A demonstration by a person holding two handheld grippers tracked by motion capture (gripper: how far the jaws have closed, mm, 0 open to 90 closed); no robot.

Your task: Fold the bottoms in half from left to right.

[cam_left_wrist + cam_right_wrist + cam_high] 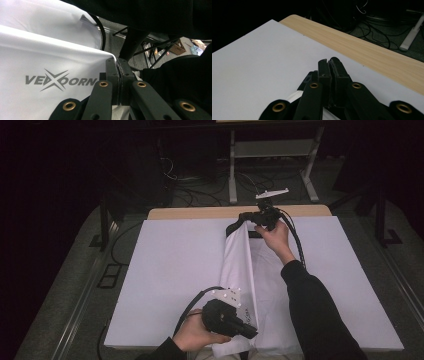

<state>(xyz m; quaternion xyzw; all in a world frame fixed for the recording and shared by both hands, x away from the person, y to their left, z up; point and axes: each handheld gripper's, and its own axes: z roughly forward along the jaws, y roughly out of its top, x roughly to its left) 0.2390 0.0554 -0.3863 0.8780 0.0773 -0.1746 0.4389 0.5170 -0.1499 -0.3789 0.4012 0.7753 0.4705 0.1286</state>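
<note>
A white garment lies folded lengthwise down the middle of the white-covered table, stretched between the two grippers. At the near edge my left gripper is shut on its lower end. In the left gripper view the jaws pinch the white cloth, which bears a grey printed logo. At the far end my right gripper is shut on the garment's upper, dark-trimmed end. In the right gripper view the jaws stand pressed together, with a bit of white cloth below them.
A strip of bare wooden tabletop runs along the far edge, also in the right gripper view. Beyond it lie floor cables and the legs of a metal stand. A dark sleeve crosses the table's near right.
</note>
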